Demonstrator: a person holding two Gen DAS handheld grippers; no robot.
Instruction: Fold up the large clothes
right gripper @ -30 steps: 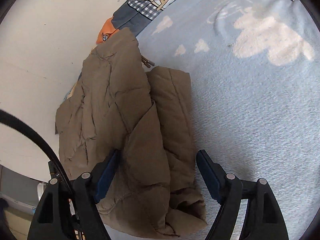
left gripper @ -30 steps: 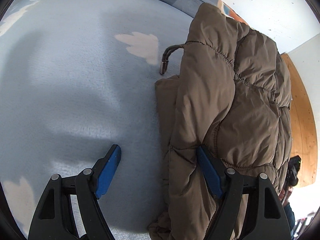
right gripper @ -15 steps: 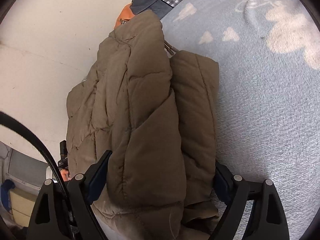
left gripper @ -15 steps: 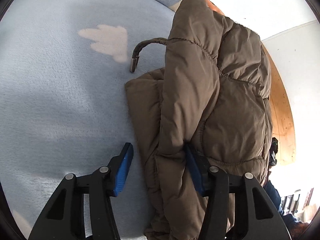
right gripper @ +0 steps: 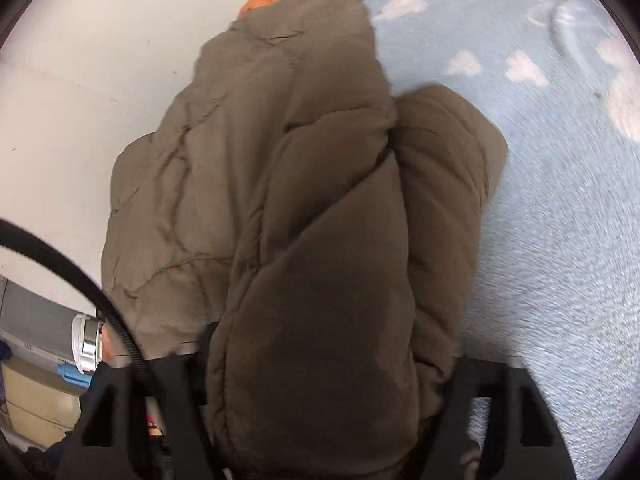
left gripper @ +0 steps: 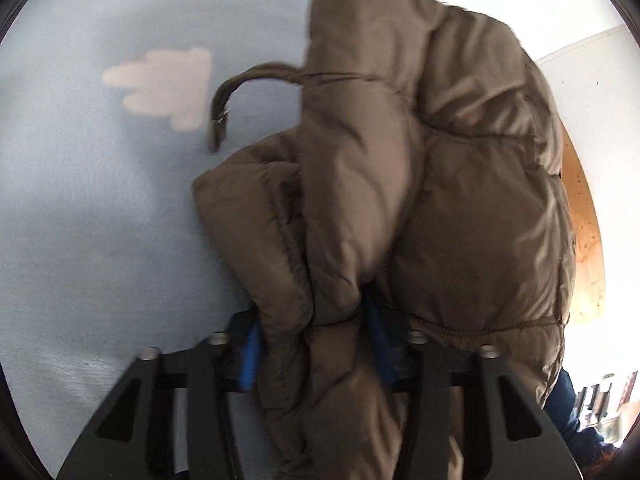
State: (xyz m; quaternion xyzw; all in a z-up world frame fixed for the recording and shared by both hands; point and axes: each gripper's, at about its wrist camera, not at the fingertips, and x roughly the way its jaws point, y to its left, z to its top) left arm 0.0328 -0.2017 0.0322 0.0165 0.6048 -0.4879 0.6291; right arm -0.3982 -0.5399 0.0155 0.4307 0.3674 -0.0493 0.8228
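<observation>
Left wrist view: my left gripper (left gripper: 312, 344) is closing on a bunched edge of the puffy brown quilted jacket (left gripper: 420, 200), which lies folded on the pale blue fleece blanket (left gripper: 100, 220); I'm angled steeply down.

Right wrist view: my right gripper (right gripper: 320, 364) is closing around the jacket's thick fold, pads hidden. Next I'd lift both together.
</observation>
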